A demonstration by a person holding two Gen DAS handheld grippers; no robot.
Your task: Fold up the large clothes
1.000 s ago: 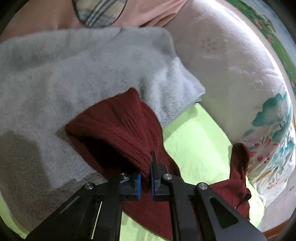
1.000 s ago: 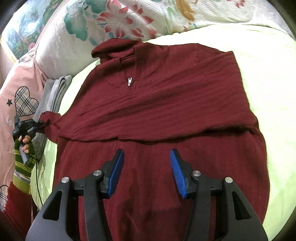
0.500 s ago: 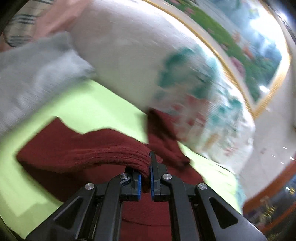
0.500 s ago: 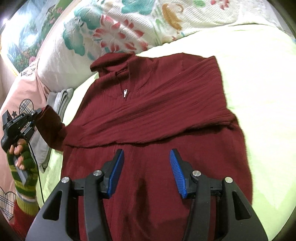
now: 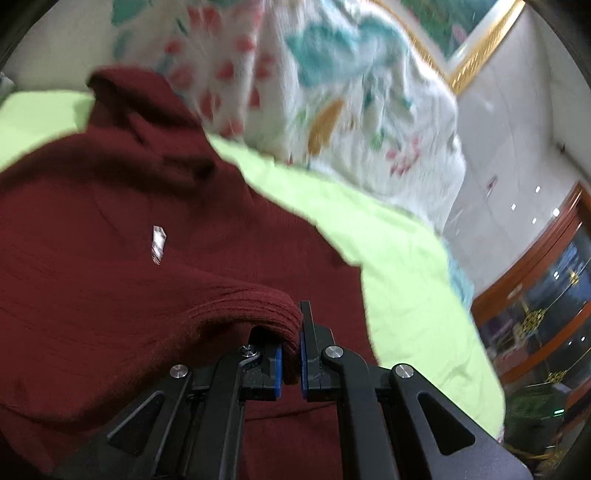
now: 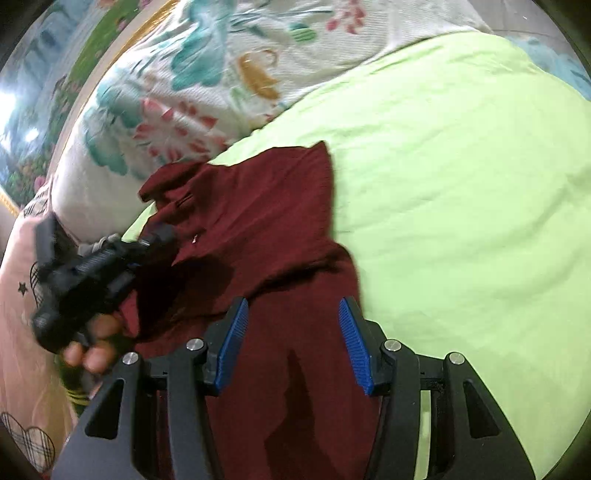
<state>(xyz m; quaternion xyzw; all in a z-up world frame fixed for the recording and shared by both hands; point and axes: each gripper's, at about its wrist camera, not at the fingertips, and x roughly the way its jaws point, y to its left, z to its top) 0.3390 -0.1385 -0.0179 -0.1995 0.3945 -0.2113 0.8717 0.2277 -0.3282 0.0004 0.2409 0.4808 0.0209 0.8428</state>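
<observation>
A dark red knit sweater (image 6: 266,221) lies on a lime green bed sheet (image 6: 461,184), collar toward the pillows. My left gripper (image 5: 291,363) is shut on the ribbed cuff of the sweater's sleeve (image 5: 258,306) and holds it over the sweater's chest, near the zip pull (image 5: 158,243). In the right wrist view the left gripper (image 6: 162,236) shows as a black tool over the sweater's left side. My right gripper (image 6: 291,343) is open and empty, above the sweater's lower body.
Floral white pillows (image 6: 192,99) lie along the head of the bed. A pink quilt with plaid hearts (image 6: 22,369) lies at the left. A framed picture (image 5: 476,33) and wooden furniture (image 5: 535,295) stand beyond the bed.
My left gripper has carried the sleeve cuff from the grey towel at the bed's left across onto the sweater's chest. The right gripper has stayed open, with the sweater shifting left in its view.
</observation>
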